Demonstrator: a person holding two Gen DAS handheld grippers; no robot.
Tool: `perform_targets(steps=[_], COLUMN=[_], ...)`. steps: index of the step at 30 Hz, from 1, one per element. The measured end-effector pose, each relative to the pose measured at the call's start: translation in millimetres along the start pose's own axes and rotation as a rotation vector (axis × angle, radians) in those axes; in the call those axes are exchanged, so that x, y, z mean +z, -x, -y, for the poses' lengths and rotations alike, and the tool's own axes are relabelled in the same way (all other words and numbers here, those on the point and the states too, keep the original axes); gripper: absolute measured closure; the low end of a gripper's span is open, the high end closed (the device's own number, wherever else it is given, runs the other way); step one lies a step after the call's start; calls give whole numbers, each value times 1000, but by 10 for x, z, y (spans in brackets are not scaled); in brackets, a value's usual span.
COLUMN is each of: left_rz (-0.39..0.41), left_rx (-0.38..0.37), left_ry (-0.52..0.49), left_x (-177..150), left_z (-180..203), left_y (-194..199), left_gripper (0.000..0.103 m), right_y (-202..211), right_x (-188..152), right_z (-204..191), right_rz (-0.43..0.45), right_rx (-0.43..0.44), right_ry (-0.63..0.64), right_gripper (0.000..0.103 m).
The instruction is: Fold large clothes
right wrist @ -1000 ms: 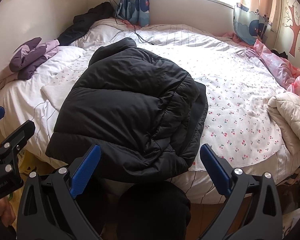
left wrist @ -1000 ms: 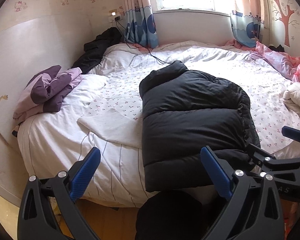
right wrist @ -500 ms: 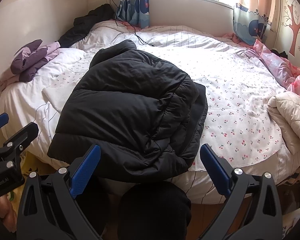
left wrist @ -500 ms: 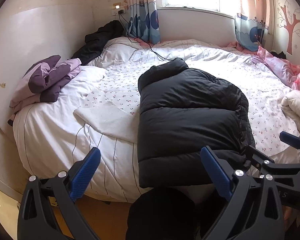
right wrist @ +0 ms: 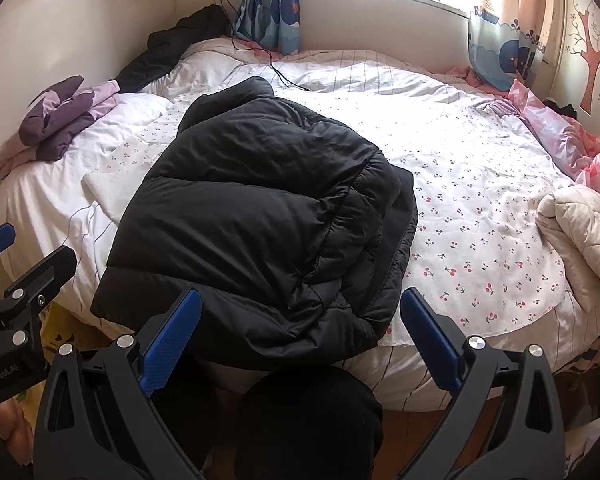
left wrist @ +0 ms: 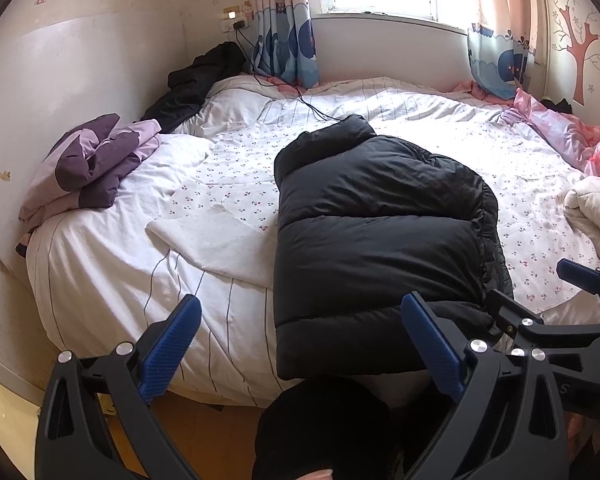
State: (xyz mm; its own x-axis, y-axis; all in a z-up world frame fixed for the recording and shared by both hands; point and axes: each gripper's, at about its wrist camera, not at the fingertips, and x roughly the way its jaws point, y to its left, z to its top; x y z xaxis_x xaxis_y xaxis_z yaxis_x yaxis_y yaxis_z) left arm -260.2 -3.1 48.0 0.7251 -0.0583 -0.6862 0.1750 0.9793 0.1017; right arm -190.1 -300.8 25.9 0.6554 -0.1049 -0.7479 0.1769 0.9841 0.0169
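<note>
A black puffer jacket [left wrist: 376, 240] [right wrist: 260, 216] lies folded lengthwise on the bed, its hem hanging over the near edge and its collar pointing toward the window. My left gripper [left wrist: 300, 344] stands open off the bed's near edge, just left of the hem, with nothing between its blue pads. Over the hem's right half my right gripper [right wrist: 300, 332] is open too, also holding nothing. Each gripper shows at the side of the other's view. A person's dark-clad knee [right wrist: 308, 420] sits below the hem.
The round bed [left wrist: 112, 264] carries a cherry-print sheet. A purple jacket [left wrist: 88, 164] lies at the left, a black garment [left wrist: 192, 88] by the wall socket, a cream quilt [right wrist: 576, 232] and pink bedding [right wrist: 556, 132] at the right. A cable [left wrist: 312, 106] runs across the sheet.
Both grippers have drawn back and risen slightly from the bed, so the jacket looks a little farther. The jacket itself has not moved, and both stay open.
</note>
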Motion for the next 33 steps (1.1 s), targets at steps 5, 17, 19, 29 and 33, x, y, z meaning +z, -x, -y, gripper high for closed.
perform_targets(steps=[5,17,19,29,33], left_rz=[-6,-21,-24,-62,-63], left_rx=[-1,-5,-5,-30,-23], left_ry=[7,-2,-5,2,-8], left_x=[18,27,32,56,54], left_z=[-5,12,18,20,56], left_y=[-34,-109,-129,-221,-243], left_gripper=[7,7,7,7,7], right_y=[-34,-95,-114,-189,-209], right_x=[27,56,62,73,72], right_z=[4,19,33,135,152], right_rz=[1,-4,-6,-15,-18], right_rx=[0,2,-1,-8,-6], right_ry=[13,16,16,2,-3], right_gripper=[7,7,7,7,7])
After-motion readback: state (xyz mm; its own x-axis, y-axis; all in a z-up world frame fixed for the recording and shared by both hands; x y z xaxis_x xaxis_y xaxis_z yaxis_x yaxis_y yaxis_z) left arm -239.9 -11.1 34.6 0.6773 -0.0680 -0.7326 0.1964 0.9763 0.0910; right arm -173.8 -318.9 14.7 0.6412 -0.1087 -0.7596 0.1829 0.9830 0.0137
